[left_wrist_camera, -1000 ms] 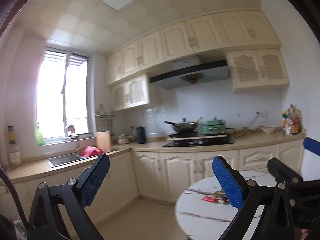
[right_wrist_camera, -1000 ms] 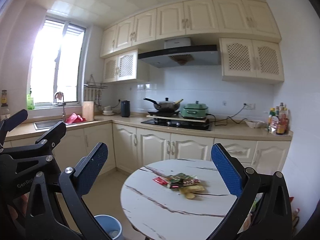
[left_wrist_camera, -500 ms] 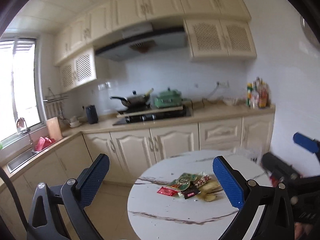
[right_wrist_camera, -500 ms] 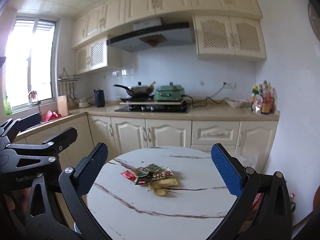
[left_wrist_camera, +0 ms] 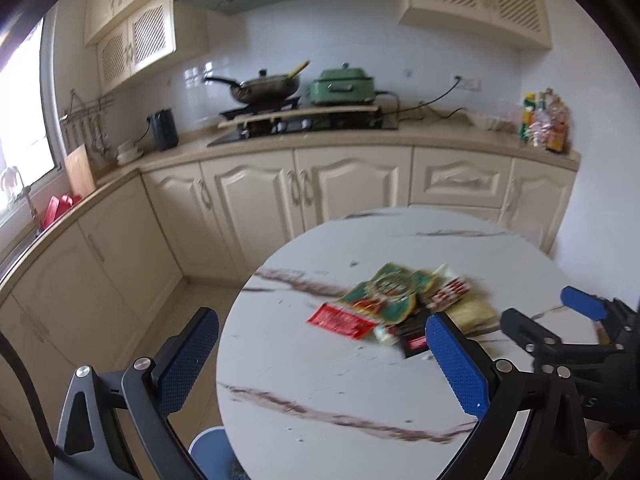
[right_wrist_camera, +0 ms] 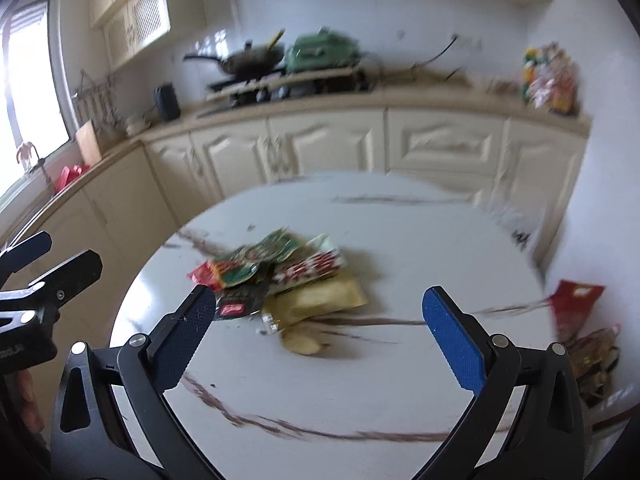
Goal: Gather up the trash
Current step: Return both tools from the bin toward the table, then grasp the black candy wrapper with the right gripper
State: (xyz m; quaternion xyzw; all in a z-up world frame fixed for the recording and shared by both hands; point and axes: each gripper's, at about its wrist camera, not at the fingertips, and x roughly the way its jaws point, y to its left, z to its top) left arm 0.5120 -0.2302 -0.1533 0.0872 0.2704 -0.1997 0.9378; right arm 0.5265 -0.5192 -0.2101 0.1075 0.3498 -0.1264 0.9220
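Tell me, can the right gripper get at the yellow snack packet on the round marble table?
Probably yes. The right gripper is open and points at the yellow snack packet, which lies at the near edge of the wrapper pile; nothing stands between them.

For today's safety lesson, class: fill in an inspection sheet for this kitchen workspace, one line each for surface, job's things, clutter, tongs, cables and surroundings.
Surface: round marble table, mostly bare.
Job's things: wrappers piled mid-table; red packet at the pile's edge; blue bin under the table's rim.
Clutter: red bag beside the table, on the right.
Tongs: left tongs open, empty; right tongs open, empty, above the table.
Cables: cord from wall socket along the counter.
Surroundings: wok and green pot on the hob; bottles on the counter.
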